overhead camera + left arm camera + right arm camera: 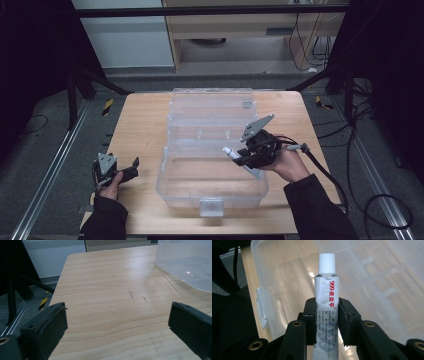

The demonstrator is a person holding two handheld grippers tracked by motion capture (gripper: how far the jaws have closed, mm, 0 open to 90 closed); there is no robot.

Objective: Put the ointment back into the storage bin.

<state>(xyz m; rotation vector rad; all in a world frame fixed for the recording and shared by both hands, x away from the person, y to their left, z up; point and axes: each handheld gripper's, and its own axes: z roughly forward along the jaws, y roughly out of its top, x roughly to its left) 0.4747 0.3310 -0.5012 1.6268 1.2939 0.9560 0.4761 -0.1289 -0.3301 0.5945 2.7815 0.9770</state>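
A white ointment tube point(325, 297) with a ribbed white cap and red lettering is clamped between the black jaws of my right gripper point(326, 315). In the high view that right gripper point(239, 156) hovers over the right side of a clear plastic storage box point(210, 195), the tube point(231, 152) pointing left with its cap over the box's inside. The box stands open, its lid point(210, 107) lying flat behind it. My left gripper point(131, 168) rests at the table's left front, jaws wide apart with bare wood between them; in its own view the box wall point(185, 262) is at upper right.
The wooden table point(140, 125) carries the box in its middle. Dark frame legs and a metal floor rail point(45, 180) flank the left side. Cables point(370, 200) trail off the right edge. A person's dark sleeves come in at the bottom.
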